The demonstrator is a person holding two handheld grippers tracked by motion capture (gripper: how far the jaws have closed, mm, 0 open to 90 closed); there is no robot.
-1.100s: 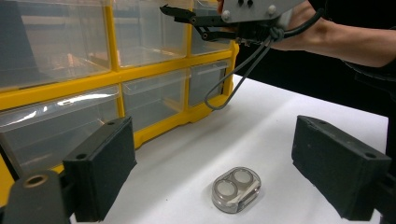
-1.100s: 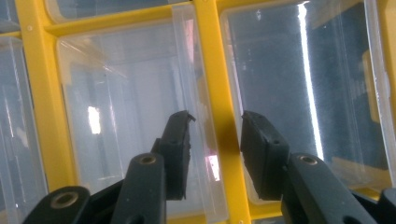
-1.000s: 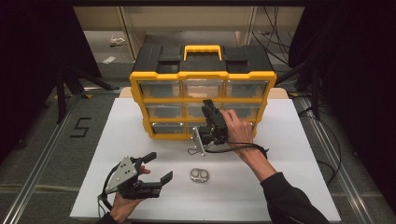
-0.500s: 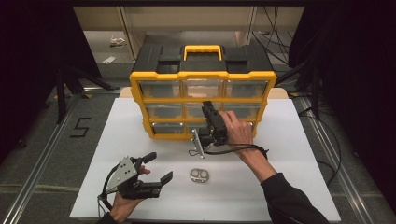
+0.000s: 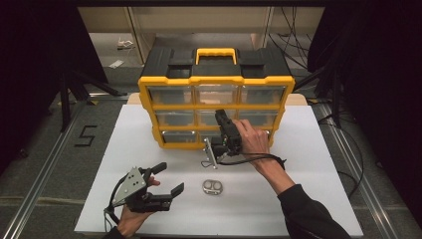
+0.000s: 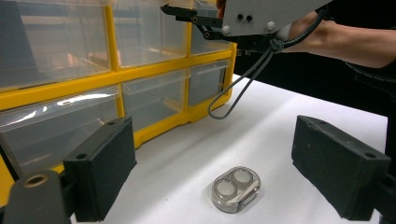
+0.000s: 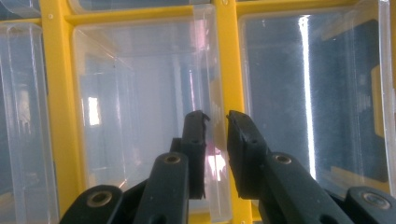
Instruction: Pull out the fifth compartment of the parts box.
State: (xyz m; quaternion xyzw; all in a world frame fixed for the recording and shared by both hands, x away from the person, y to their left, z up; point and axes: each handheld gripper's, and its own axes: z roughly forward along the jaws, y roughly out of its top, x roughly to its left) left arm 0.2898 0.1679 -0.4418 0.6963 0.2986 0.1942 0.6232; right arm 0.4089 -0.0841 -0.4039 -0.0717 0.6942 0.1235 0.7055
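The left hand-held gripper [image 5: 166, 188] rests low on the white tabletop [image 5: 318, 199] at the near edge, its jaws spread wide and holding nothing. This released, low posture faces it toward the small clear two-well case [image 5: 212, 187], which lies flat on the tabletop just beyond the jaws, untouched; in the left gripper view the case [image 6: 236, 189] sits between and ahead of the two pads, apparently staged for pickup.

Farther back, the right hand-held gripper [image 5: 219, 115] is held level against the front of the yellow drawer cabinet [image 5: 149, 107]. Its jaws have just been closing. In the right gripper view they stand narrowly apart around the clear side edge of a lower-row middle drawer [image 7: 140, 102]; whether the pads [image 7: 194, 140] press it yet cannot be told. The grip is likely intended to pull the drawer open to receive the case.
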